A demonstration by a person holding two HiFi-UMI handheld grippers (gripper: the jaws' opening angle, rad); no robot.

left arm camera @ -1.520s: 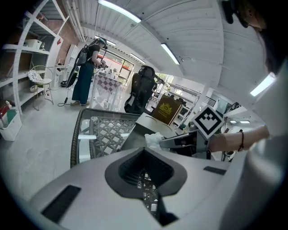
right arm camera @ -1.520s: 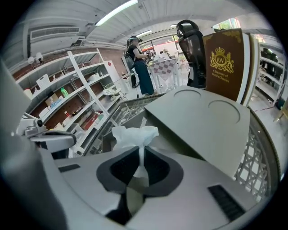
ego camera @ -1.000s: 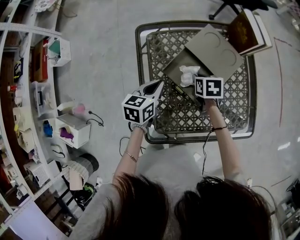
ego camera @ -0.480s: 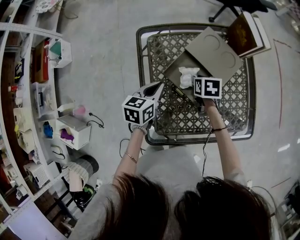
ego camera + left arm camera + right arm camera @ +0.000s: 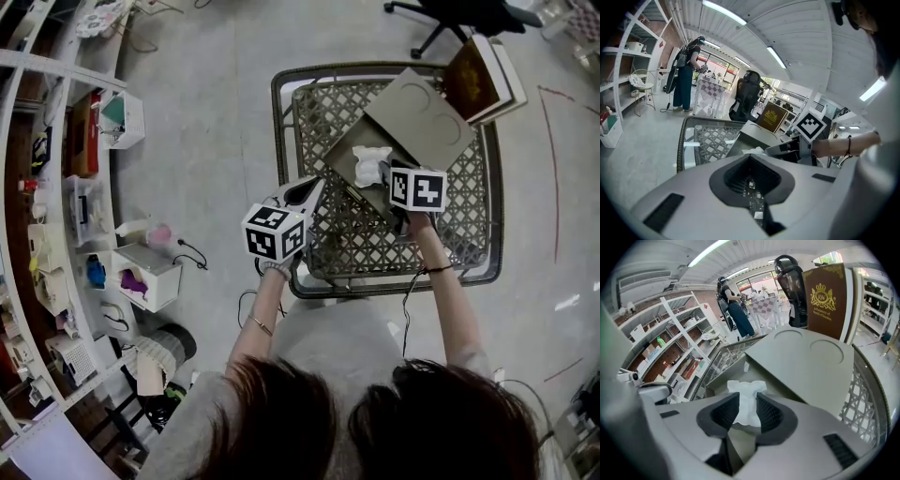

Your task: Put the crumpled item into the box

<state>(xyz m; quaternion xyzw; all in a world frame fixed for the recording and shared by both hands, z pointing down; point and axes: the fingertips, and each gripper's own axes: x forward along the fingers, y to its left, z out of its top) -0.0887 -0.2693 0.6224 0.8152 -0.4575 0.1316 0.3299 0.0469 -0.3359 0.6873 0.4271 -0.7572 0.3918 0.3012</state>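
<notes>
Now, above lattice table (image 5: 469, 225), right fingers (image 5: 726, 410) just parted around tissue (image 5: 746, 394); left fingers (image 5: 697, 183) together.

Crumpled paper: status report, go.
Right gripper jaws just opened, straddling the crumpled paper, not pressing. Paper lies inside the box, lid open. Left gripper shut, empty. Nothing blocking.

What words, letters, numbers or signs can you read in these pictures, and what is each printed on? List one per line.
"RW", in a gold crest on the brown book.
Gold line under that crest: too small to read.
Black-and-white square markers, no words, on the left marker cube and the right marker cube.
Labels on the shelves: too blurred to read.
</notes>
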